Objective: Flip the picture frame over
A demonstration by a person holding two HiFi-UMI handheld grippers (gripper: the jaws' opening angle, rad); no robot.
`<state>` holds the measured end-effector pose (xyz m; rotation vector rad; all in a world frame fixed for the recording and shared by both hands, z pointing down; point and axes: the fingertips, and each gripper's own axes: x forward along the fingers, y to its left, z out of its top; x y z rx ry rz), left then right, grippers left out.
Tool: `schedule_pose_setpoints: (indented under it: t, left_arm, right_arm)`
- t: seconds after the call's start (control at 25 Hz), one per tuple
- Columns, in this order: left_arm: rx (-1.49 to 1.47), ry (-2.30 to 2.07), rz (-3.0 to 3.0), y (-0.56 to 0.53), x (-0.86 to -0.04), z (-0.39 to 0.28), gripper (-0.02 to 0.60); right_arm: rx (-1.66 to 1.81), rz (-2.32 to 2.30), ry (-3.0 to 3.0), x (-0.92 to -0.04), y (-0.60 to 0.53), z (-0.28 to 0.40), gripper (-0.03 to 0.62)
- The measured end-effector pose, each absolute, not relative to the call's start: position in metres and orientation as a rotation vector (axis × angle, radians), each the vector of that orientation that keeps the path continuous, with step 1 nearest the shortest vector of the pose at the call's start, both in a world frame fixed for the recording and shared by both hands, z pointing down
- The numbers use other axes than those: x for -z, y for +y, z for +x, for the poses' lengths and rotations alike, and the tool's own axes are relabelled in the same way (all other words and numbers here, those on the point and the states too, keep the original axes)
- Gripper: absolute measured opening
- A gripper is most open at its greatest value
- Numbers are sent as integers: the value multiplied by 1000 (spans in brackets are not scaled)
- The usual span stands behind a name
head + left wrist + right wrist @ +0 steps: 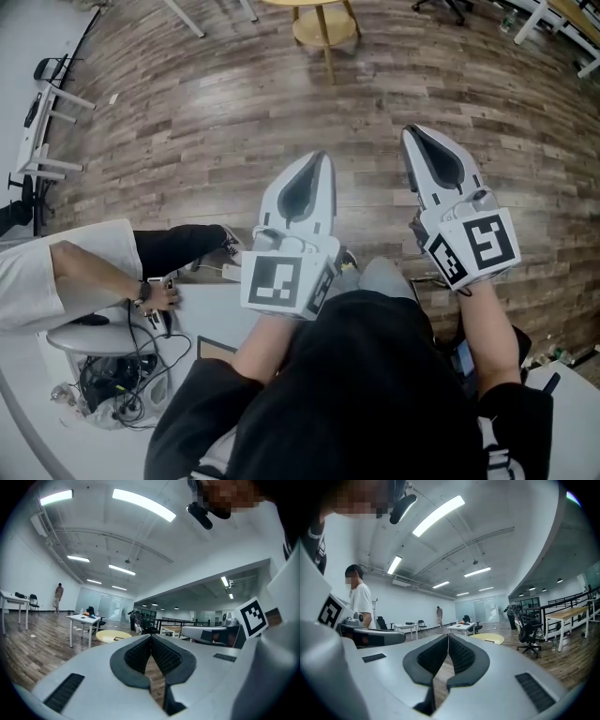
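Wood planks cover the floor (187,122) beneath both grippers, which the person holds out level, side by side and apart, over bare boards. The left gripper (322,156) has its jaws shut with nothing in them; in the left gripper view the ribbed dark pads (138,656) meet at the tips, and only floor shows through the gap lower down. The right gripper (410,130) is the same: its pads (461,656) are closed tip to tip and grip nothing. Ahead of both stands a round yellow table (112,635) with a small dark flat rectangle (117,638) lying on its top. That may be the picture frame, but it is too small to tell. Both grippers are well apart from that table. In the head view a white bench (33,417) fills the lower left corner, with a tangle of cables (117,380) on it. A second person's hand (161,298) rests at its far edge.
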<state>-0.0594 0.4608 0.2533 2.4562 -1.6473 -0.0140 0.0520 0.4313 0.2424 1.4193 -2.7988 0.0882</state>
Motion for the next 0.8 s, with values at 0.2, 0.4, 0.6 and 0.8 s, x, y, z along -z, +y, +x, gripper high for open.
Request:
schedule_pose_setpoints:
  t: [0.2, 0.4, 0.6, 0.8]
  left_arm:
    - [29, -1622, 2452, 427, -257, -65, 23]
    - [33, -1619, 2446, 393, -262, -61, 23]
    - [16, -1628, 2452, 337, -262, -51, 23]
    - [19, -1625, 2492, 276, -258, -30, 23]
  right_arm:
    - [-89, 1438, -2782, -241, 398, 48, 20]
    - [-104, 1444, -2772, -250, 364, 54, 20]
    - [-150, 1446, -2782, -258, 302, 68, 20]
    - [-149, 1457, -2810, -256, 236, 88, 20]
